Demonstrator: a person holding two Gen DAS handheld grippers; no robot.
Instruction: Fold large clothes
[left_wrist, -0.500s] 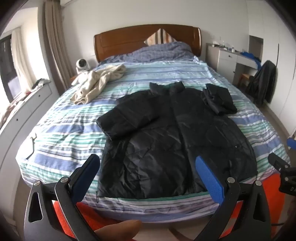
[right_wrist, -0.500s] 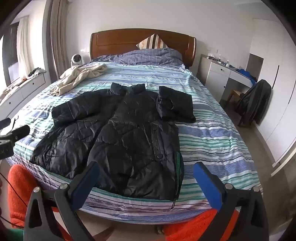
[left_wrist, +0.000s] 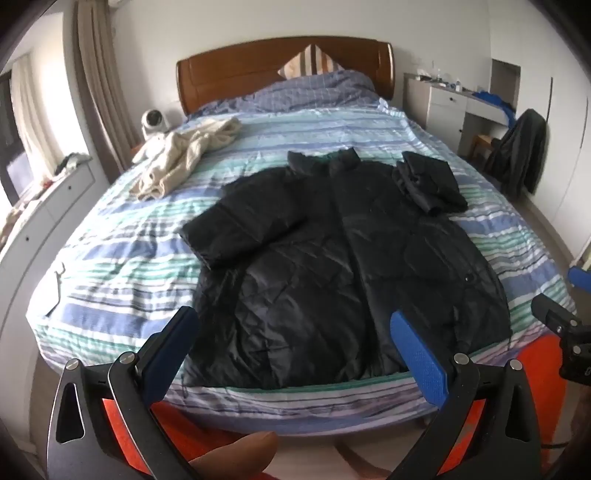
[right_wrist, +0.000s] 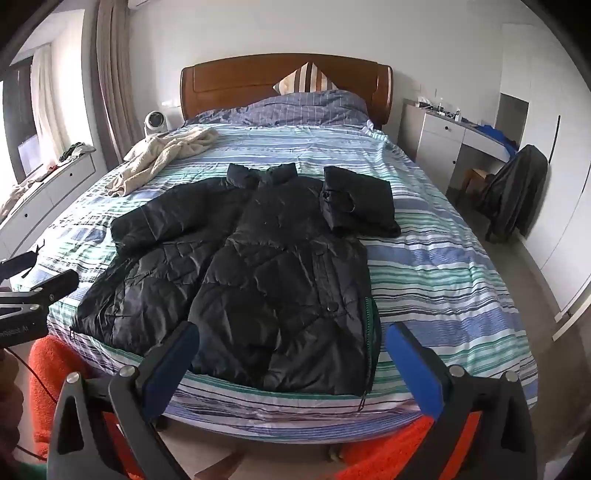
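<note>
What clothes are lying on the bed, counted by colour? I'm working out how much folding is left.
Black: 1, the padded jacket spread flat, collar toward the headboard, both sleeves folded in
Cream: 1, the crumpled garment near the pillows
Total: 2

A dark garment hangs over a chair beside the bed, not counted.

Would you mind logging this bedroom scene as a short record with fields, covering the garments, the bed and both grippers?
main garment: black jacket, spread flat near the bed's foot, collar toward the headboard
sleeves: one angled out to the picture's left, the other folded up by the collar
other garment: cream garment, crumpled, apart from the jacket
surface: striped bedspread
left gripper: open, empty, above the hem
right gripper: open, empty
</note>
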